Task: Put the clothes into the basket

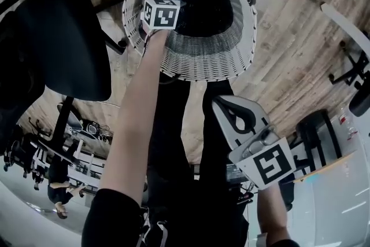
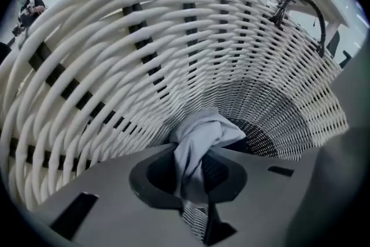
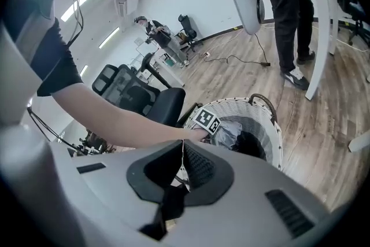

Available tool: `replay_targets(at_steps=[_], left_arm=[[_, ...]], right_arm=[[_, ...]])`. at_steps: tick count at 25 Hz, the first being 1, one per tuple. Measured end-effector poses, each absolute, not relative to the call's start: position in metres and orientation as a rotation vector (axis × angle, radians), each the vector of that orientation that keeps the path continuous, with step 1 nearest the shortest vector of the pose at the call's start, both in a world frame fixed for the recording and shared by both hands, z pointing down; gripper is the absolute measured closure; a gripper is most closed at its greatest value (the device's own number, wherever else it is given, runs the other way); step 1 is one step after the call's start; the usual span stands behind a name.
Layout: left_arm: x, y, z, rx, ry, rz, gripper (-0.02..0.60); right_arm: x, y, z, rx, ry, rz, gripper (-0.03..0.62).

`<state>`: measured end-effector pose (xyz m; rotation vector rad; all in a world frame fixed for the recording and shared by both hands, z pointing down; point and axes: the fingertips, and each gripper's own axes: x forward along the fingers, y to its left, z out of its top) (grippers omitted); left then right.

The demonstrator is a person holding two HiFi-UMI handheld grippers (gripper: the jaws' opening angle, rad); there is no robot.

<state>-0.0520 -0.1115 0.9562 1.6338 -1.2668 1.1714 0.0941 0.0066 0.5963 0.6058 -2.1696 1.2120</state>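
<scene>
Left gripper clenched a grey garment deep inside the white woven basket on the wooden floor, while the right gripper, jaws pressed together and empty, hung apart from the basket.

No words, numbers or brand names legible anywhere. Only coded signs: a black block pattern on a white square on the left cube, and a larger one of the same kind on the right cube. Same sort of pattern visible small on the left cube in the right gripper view. Not readable as letters or digits. Print on distant desks and gear too small and blurred to make out.
</scene>
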Motion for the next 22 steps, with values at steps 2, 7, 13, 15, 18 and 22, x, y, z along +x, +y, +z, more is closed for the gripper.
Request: replay_targets(at_steps=[2, 7, 13, 15, 18, 22], left_arm=[[-0.055, -0.112, 0.961, 1.609, -1.286, 1.168, 0.511], [-0.059, -0.113, 0.965, 1.597, -1.297, 1.192, 0.515], [-0.058, -0.11, 0.958, 1.611, -1.289, 1.209, 0.515], [-0.058, -0.109, 0.954, 1.613, -1.291, 1.214, 0.515], [-0.058, -0.109, 0.947, 1.617, -1.288, 1.22, 0.515], [-0.06, -0.105, 0.933, 1.617, -1.285, 1.236, 0.523]], right_arm=[[0.095, 0.008, 0.598, 0.607, -2.162, 1.222, 0.577], [0.097, 0.012, 0.604, 0.611, -2.152, 1.239, 0.577], [0.1, 0.012, 0.599, 0.626, -2.165, 1.242, 0.577], [0.102, 0.011, 0.597, 0.633, -2.166, 1.244, 0.577], [0.102, 0.007, 0.591, 0.644, -2.184, 1.231, 0.577], [0.102, 0.006, 0.577, 0.643, -2.205, 1.202, 0.577]])
